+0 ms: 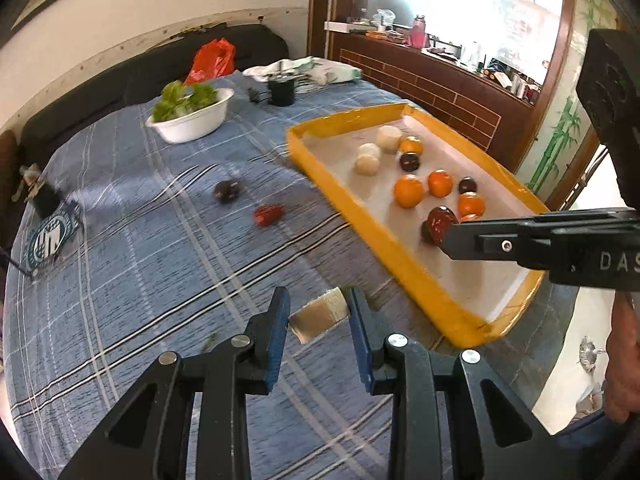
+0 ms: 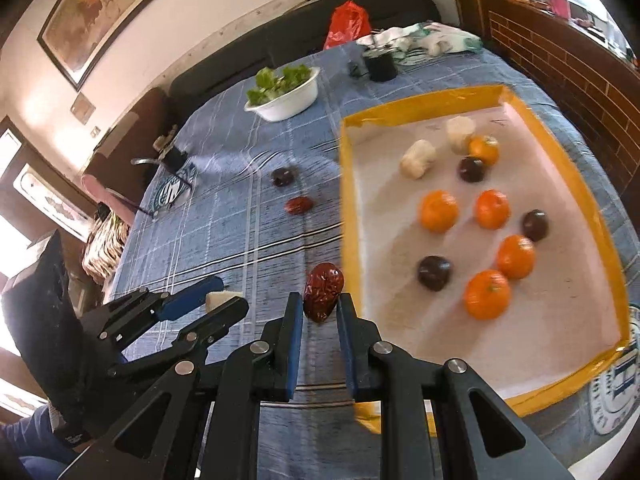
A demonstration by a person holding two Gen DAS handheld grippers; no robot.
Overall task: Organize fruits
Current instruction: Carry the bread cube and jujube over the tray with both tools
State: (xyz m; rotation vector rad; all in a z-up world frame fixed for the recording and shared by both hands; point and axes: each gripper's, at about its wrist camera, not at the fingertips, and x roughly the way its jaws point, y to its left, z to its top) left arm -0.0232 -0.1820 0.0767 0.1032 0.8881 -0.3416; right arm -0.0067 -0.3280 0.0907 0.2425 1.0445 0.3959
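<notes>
A pale cut chunk (image 1: 318,316) is pinched between the blue pads of my left gripper (image 1: 318,300), above the blue plaid cloth. My right gripper (image 2: 321,300) is shut on a wrinkled red date (image 2: 323,294), just left of the yellow tray (image 2: 348,200). The tray holds several oranges (image 2: 438,211), dark round fruits (image 2: 434,273) and two pale chunks (image 2: 418,159). A dark fruit (image 1: 228,191) and a second red date (image 1: 268,215) lie loose on the cloth. Each view shows the other tool: the right gripper (image 1: 444,232) over the tray, the left gripper (image 2: 228,294) beside mine.
A white bowl of greens (image 1: 192,120), a black cup (image 1: 281,90), crumpled cloths (image 1: 304,68) and a red bag (image 1: 210,60) stand at the far end. A small black device (image 1: 44,200) sits by a round-emblem mat (image 1: 50,236) at the left. A brick-patterned counter (image 1: 424,80) runs behind the tray.
</notes>
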